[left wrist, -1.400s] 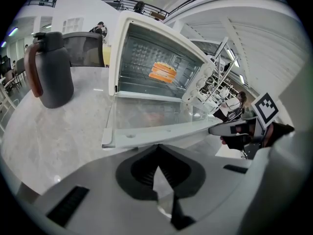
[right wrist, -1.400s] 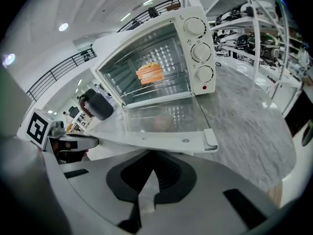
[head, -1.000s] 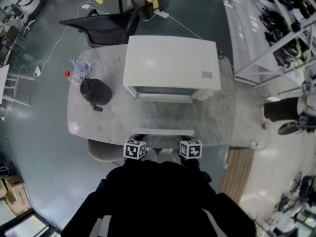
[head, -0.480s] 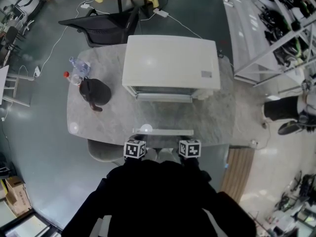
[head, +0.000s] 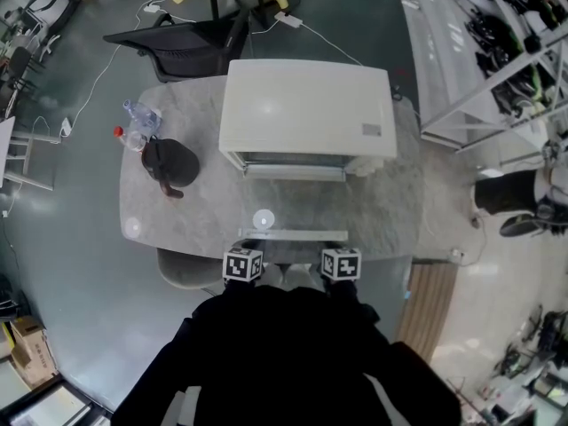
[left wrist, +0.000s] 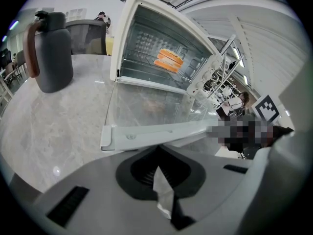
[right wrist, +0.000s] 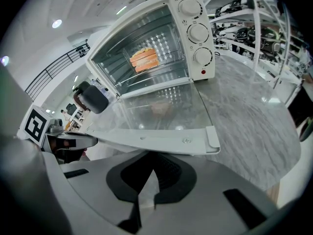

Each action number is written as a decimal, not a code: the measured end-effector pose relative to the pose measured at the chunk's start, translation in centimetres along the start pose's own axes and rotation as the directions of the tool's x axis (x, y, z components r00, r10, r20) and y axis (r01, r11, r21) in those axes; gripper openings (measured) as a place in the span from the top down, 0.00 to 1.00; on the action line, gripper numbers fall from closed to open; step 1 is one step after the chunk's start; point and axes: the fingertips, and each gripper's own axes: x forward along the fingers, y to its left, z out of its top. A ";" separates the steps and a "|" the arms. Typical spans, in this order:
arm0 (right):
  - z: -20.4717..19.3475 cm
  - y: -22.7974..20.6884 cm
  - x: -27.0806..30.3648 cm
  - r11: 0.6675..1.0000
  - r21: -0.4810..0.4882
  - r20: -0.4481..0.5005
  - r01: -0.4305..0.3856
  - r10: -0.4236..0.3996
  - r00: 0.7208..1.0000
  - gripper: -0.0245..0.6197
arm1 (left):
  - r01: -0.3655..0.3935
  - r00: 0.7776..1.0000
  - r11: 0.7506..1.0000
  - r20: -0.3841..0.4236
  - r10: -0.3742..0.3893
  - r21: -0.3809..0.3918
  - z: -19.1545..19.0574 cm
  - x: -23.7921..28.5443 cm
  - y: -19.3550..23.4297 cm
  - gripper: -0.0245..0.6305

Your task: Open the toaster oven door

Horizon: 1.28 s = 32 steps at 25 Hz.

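- White box-shaped toaster oven (head: 306, 109) is sitting on the grey marble table (head: 390, 211), with its front facing the person.
- The oven's glass door (head: 293, 209) is lying fully dropped open, about flat over the tabletop. Its white bar handle (head: 293, 235) is sitting at the near edge.
- Inside the open cavity, an orange-and-pale layered food item (left wrist: 168, 61) is resting on the wire rack (left wrist: 161, 75). I can't tell what it is.
- Three round white knobs (right wrist: 198, 32) are lining the control panel on the oven's right side.
- Left gripper (head: 242, 264) is hanging just short of the handle. Its jaws are sitting pressed together with nothing between them.
- Right gripper (head: 341, 263) is doing the same beside it, near the handle's right end. Its jaws are together and empty.
- Neither gripper is touching the door.
- Dark grey lidded jug with a brown handle (head: 170, 164) is standing left of the oven. Its contents are hidden.
- Clear plastic bottle with a red cap (head: 138, 124) is lying just behind the jug. Its contents are not readable.
- Black office chair (head: 186, 41) is standing beyond the table.
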 end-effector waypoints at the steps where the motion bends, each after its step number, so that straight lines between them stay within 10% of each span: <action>1: 0.0 0.0 0.0 1.000 0.001 0.002 0.000 0.000 1.000 0.96 | 0.000 1.000 1.000 -0.003 0.000 -0.001 -0.1 0.0 0.0 0.96; 32: -0.8 -1.0 2.0 0.999 0.026 -0.015 0.023 -0.022 1.000 0.96 | -0.020 0.999 0.998 -0.047 0.018 -0.063 -1.5 1.6 1.3 0.96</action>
